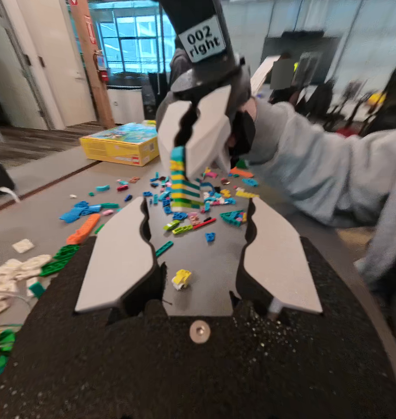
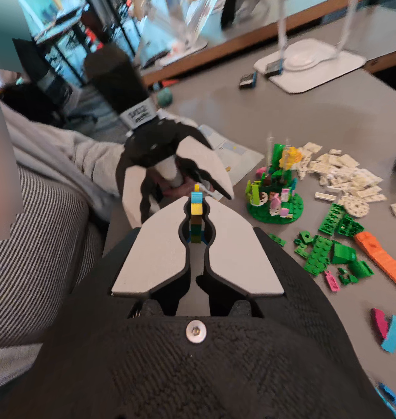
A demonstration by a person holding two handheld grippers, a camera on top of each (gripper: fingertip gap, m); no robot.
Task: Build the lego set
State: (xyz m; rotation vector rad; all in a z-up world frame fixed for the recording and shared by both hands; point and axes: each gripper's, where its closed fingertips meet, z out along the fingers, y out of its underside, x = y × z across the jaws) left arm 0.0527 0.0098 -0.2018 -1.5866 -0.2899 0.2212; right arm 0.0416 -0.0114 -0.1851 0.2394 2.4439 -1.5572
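Left wrist view: the left gripper [image 1: 198,229] is held spread wide and empty above the grey table [image 1: 45,217]. A striped brick tower [image 1: 181,181] is clamped upright by the right gripper [image 1: 184,156] over scattered loose bricks [image 1: 215,199].

Printed white label [image 1: 200,39] on right gripper [image 1: 181,165]; logo on yellow box [image 1: 122,147]

Bare grey table [image 1: 193,256] between the left gripper [image 1: 198,204] fingers, only a small yellow piece [image 1: 181,278] there, scattered bricks [image 1: 188,210] crowding ahead (densest near the striped tower [image 1: 180,186]), green round model [image 2: 275,199] blocking the right side, sleeve [image 1: 317,163] beyond.
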